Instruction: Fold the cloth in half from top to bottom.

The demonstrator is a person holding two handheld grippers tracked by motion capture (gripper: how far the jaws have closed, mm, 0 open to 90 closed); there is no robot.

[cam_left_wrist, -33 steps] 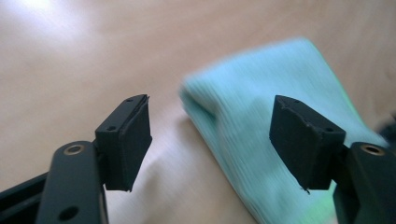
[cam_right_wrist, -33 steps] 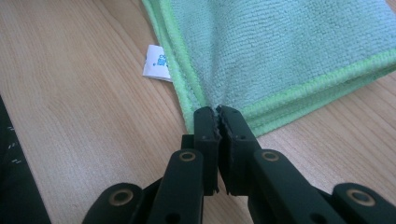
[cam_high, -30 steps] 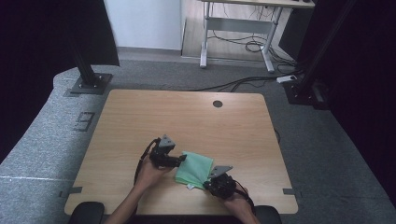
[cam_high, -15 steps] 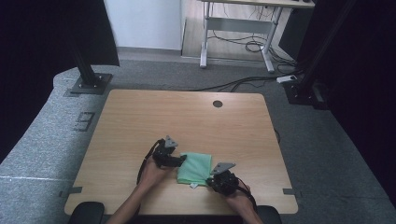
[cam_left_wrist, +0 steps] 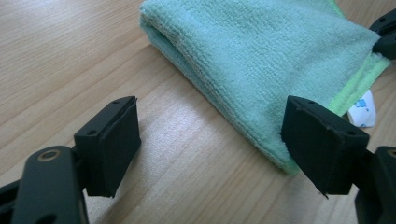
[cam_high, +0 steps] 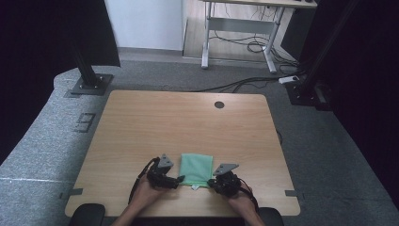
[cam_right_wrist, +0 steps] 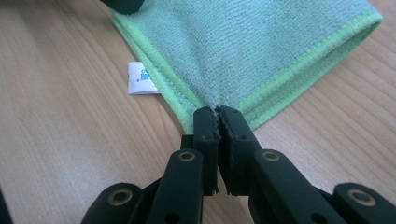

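Note:
A folded green microfibre cloth (cam_high: pixel 196 169) lies flat near the table's front edge, between my two grippers. My left gripper (cam_high: pixel 179 180) is at the cloth's near left corner. In the left gripper view its jaws (cam_left_wrist: pixel 210 144) stand wide and have just been opening. Bare wood lies between them, and the cloth's folded edge (cam_left_wrist: pixel 271 51) sits beside the right jaw without being pinched. My right gripper (cam_high: pixel 211 183) is shut on the cloth's near right corner. In the right gripper view (cam_right_wrist: pixel 217 116) the pads pinch the green hem (cam_right_wrist: pixel 243 42). A white care label (cam_right_wrist: pixel 142 78) sticks out from the near edge.
The wooden table (cam_high: pixel 188 122) has a dark cable hole (cam_high: pixel 219 104) at the back centre. A person's hands and forearms come in from the bottom edge. Black stand bases sit on the grey carpet at the back left and back right, beyond the table.
The left gripper has come toward the table's front edge and let go of the cloth. The cloth now lies straighter as a neat rectangle. The right gripper has stayed put on its corner.

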